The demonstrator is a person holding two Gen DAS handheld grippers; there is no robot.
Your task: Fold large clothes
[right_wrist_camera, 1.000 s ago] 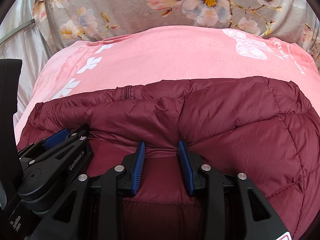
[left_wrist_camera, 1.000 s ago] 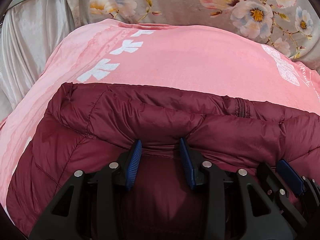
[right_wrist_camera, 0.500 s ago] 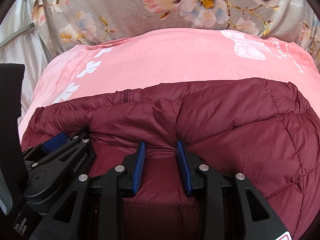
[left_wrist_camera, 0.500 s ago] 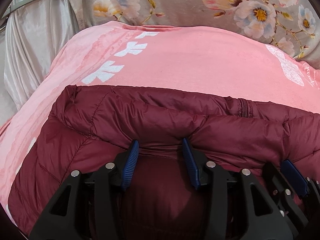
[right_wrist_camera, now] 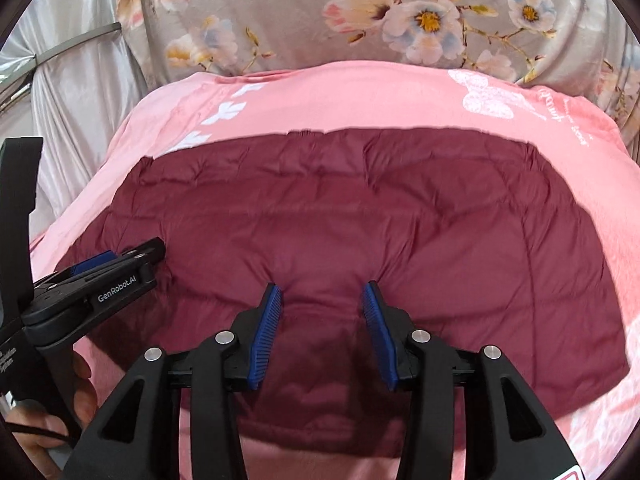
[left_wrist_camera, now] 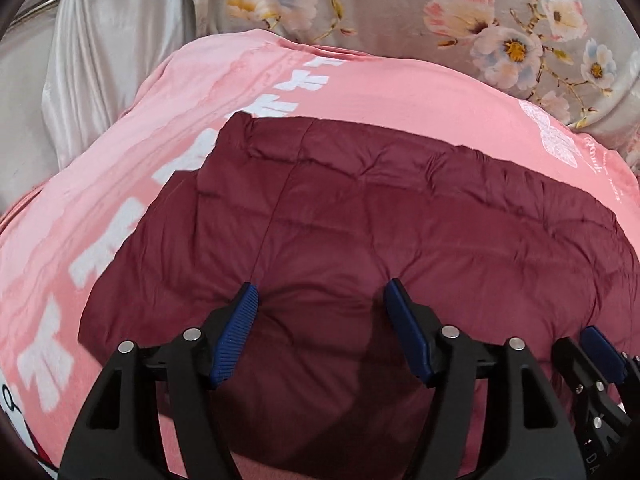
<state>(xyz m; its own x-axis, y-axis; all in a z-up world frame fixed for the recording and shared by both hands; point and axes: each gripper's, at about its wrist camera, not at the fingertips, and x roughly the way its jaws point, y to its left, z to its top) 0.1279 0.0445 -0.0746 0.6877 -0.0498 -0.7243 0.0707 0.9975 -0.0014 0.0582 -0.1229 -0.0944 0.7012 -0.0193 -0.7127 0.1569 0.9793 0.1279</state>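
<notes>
1. The jacket [left_wrist_camera: 400, 220], maroon and quilted, is lying spread on a pink blanket [left_wrist_camera: 400, 92], stretching ahead of both pairs of fingers and out to either side.
2. The left gripper [left_wrist_camera: 320, 300] is standing with its fingers spread apart; their blue tips are pressing into the jacket, and puckered fabric is bulging between them without being clamped.
3. The right gripper [right_wrist_camera: 322, 296] is likewise gaping, its tips dimpling the jacket's near part, with creases radiating from each tip.
4. In the right view, the left gripper [right_wrist_camera: 116, 258] is sitting to the left of the fingers, over the jacket's left edge.
5. Floral fabric [right_wrist_camera: 320, 12] is hanging beyond the blanket.
</notes>
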